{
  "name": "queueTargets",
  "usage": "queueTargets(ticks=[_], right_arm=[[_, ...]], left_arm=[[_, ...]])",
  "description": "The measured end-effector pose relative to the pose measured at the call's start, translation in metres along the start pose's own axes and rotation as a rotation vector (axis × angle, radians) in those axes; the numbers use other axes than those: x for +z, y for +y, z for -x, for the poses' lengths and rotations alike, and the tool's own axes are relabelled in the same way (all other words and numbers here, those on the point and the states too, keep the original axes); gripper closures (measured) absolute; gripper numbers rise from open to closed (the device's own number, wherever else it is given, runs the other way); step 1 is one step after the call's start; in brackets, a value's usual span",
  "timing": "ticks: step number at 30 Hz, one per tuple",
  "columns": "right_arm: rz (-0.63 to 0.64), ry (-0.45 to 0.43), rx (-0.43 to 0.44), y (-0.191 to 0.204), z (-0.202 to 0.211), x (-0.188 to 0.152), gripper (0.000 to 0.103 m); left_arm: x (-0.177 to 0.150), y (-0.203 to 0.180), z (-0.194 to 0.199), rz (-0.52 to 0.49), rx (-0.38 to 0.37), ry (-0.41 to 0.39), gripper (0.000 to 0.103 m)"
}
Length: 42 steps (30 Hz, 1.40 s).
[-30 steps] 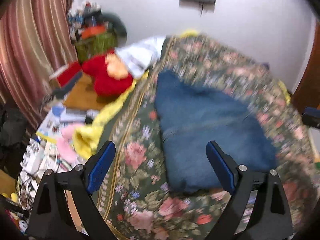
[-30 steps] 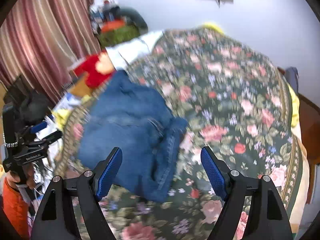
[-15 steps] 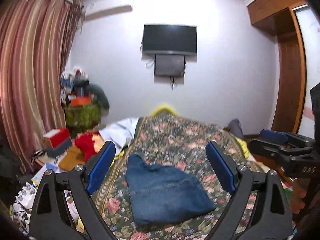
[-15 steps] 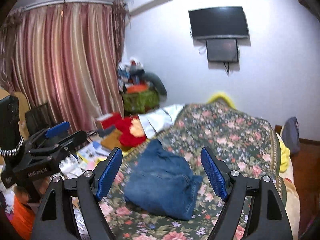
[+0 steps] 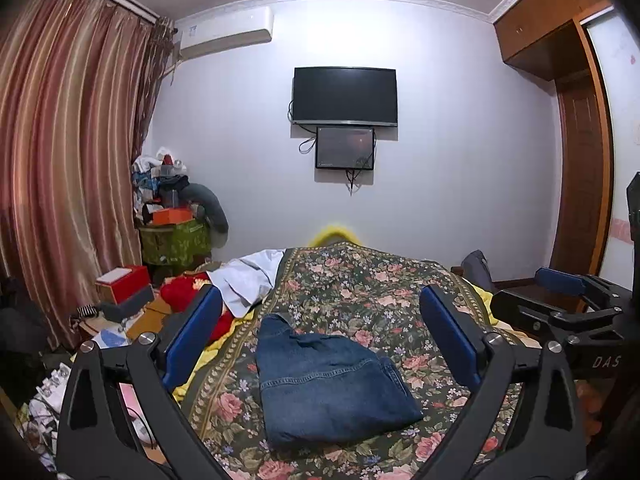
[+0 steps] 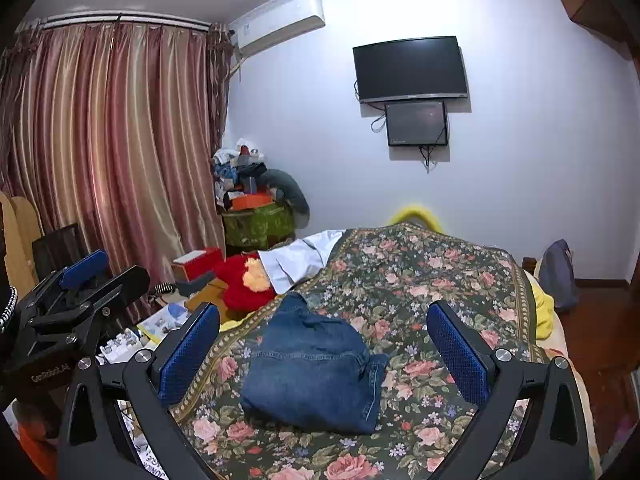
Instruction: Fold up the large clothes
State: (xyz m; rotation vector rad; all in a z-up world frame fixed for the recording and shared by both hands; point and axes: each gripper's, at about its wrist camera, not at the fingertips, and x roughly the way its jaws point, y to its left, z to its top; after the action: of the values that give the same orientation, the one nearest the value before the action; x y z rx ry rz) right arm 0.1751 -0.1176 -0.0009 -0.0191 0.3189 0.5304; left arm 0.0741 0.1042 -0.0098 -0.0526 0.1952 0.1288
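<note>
Folded blue jeans [image 5: 328,384] lie in a compact bundle on the floral bedspread [image 5: 380,292]; they also show in the right wrist view [image 6: 316,368]. My left gripper [image 5: 320,340] is open and empty, held back from the bed and above the jeans. My right gripper [image 6: 324,348] is open and empty, also held back from the jeans. The right gripper shows at the right edge of the left wrist view [image 5: 568,312]. The left gripper shows at the left edge of the right wrist view [image 6: 76,300].
A white cloth [image 5: 252,276] and a red plush toy [image 6: 248,284] lie at the bed's far left. Boxes and clutter [image 5: 124,292] fill the floor left of the bed. A striped curtain [image 6: 112,160] hangs left; a TV [image 5: 345,96] is on the far wall.
Both grippers have risen and pulled back from the bed, tilting from looking down at the jeans to facing the room. The jeans lie still and folded.
</note>
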Motion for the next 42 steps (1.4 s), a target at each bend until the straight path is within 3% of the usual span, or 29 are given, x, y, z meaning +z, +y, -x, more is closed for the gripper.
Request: queueTargets(ticks=[42], right_arm=[[0.017, 0.017, -0.014, 0.000, -0.007, -0.002, 0.000]], left_arm=[[-0.011, 0.003, -0.013, 0.077, 0.009, 0.055, 0.003]])
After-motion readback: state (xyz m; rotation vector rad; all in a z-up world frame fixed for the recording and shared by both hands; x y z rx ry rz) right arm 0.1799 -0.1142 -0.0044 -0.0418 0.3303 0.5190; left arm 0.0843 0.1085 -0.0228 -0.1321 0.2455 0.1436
